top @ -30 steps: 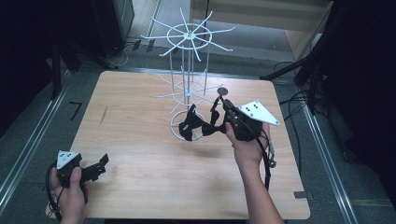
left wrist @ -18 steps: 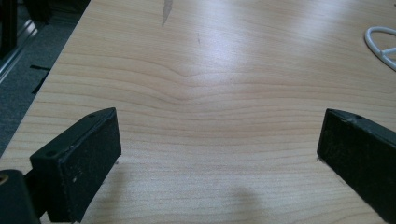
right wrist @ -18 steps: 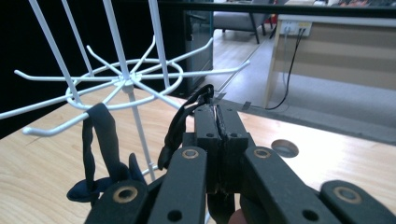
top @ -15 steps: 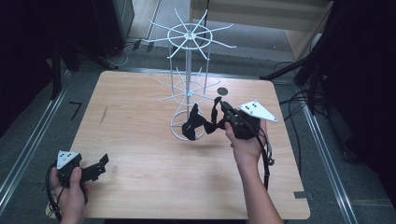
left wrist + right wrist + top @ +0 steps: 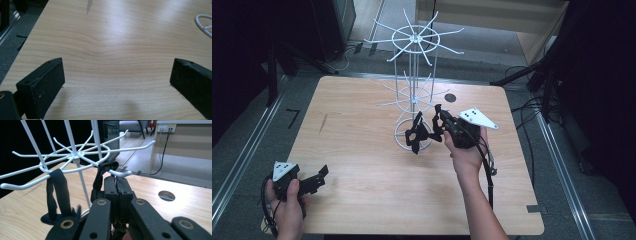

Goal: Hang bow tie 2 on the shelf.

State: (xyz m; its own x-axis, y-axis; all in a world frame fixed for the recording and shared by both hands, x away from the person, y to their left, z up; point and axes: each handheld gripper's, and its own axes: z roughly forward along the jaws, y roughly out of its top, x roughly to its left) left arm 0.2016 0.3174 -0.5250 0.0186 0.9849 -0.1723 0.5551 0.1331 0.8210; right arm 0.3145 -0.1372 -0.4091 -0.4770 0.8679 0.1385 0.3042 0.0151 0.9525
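No legible writing (rack (image 5: 414, 75) plain white).

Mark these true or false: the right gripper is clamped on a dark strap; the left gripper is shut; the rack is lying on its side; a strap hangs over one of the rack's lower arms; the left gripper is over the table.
1. True: the right gripper is shut on a dark strap.
2. False: the left gripper has its jaws wide apart, nothing between them.
3. False: the white wire rack stands upright.
4. True: another strap hangs over a lower arm.
5. True: it sits low over the wooden table.
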